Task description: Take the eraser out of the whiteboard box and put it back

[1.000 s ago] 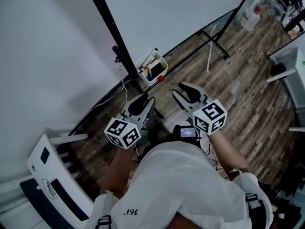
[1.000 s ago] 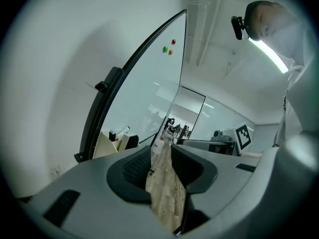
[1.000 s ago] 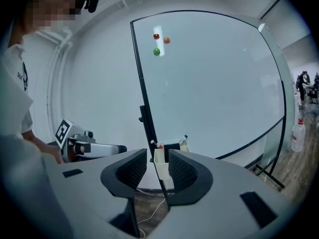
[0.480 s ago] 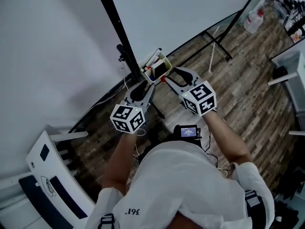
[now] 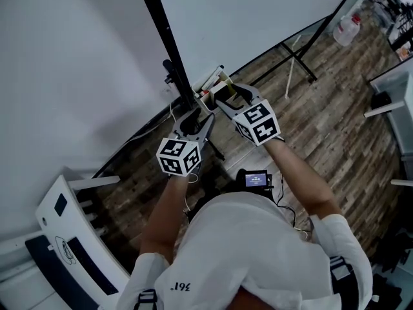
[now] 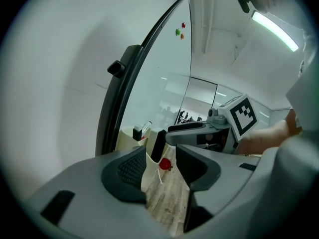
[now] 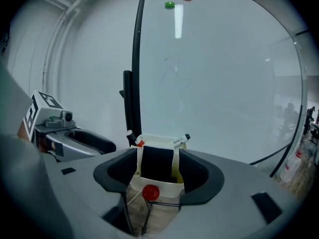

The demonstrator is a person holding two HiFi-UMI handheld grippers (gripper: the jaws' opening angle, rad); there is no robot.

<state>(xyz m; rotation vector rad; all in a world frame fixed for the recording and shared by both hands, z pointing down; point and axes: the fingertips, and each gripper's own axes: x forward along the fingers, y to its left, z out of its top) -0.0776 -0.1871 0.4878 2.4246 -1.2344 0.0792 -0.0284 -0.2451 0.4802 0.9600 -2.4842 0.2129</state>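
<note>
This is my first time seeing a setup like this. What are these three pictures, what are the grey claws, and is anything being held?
There is no robot here. A person holds a two-jaw gripper in each hand, and the patterned cubes are part of those grippers. The head view comes from a camera on the person's head, looking down. The other two views come from cameras riding on the left gripper and the right gripper, each looking along its own jaws. Ahead stands a whiteboard with a cream box at its lower edge. The box holds markers and a dark block, probably the eraser. Both pairs of jaws have just been opening and stand apart. Nothing is held: the left jaws are empty, and the right jaws frame the box, apparently without touching it.
</note>
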